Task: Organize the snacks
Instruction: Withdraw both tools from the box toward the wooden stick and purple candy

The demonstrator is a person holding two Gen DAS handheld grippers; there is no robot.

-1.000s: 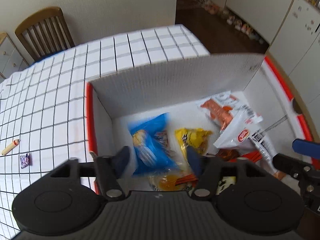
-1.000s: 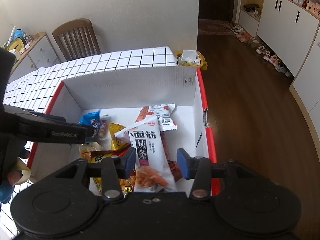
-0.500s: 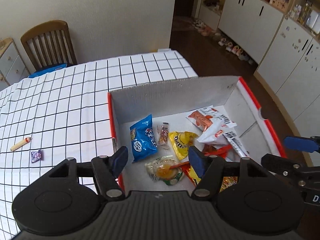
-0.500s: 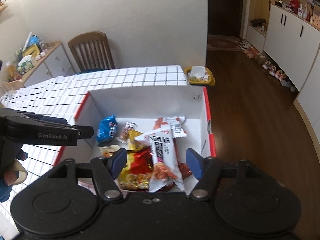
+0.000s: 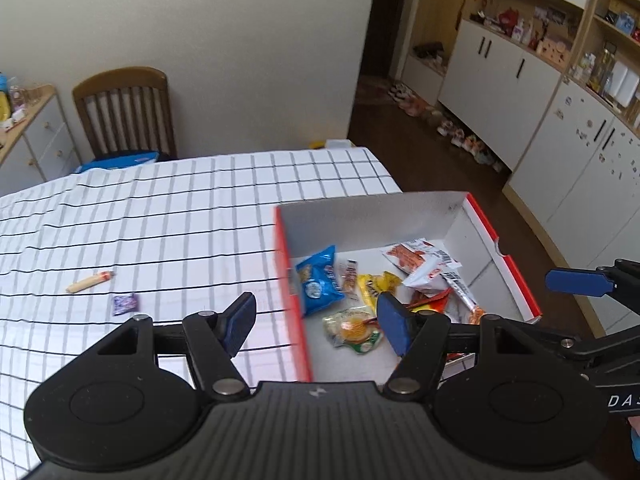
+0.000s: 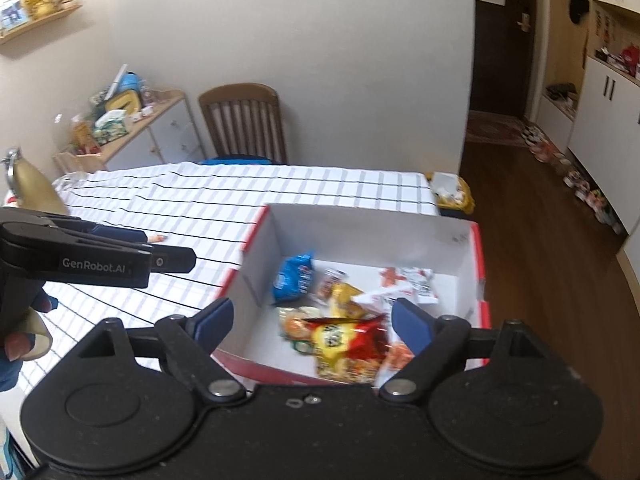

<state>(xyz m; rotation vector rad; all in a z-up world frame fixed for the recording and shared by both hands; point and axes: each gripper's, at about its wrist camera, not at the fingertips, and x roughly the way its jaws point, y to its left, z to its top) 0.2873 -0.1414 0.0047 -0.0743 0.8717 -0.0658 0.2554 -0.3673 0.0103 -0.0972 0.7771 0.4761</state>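
Observation:
A red-edged white box [image 5: 508,264] [image 6: 256,264] stands at the table's right end and holds several snack packets, among them a blue bag [image 5: 318,284] [image 6: 292,276] and a red and yellow bag [image 6: 348,340]. On the checked cloth to its left lie a sausage stick [image 5: 90,281] and a small purple packet [image 5: 125,304]. My left gripper [image 5: 316,326] hovers open and empty above the box's left wall. My right gripper [image 6: 310,322] hangs open and empty over the box. Each gripper shows in the other's view, the right [image 5: 580,282] and the left [image 6: 96,254].
A wooden chair [image 5: 126,108] [image 6: 244,120] stands at the table's far side. A sideboard with clutter [image 6: 132,128] is at the far left. White cabinets [image 5: 520,92] and rows of shoes line the right wall. A yellow bin [image 6: 452,192] sits beyond the table's right corner.
Both grippers have risen and pulled back from the box, so more table and room show. The left one has also shifted left. The blue bag now lies still in the box.

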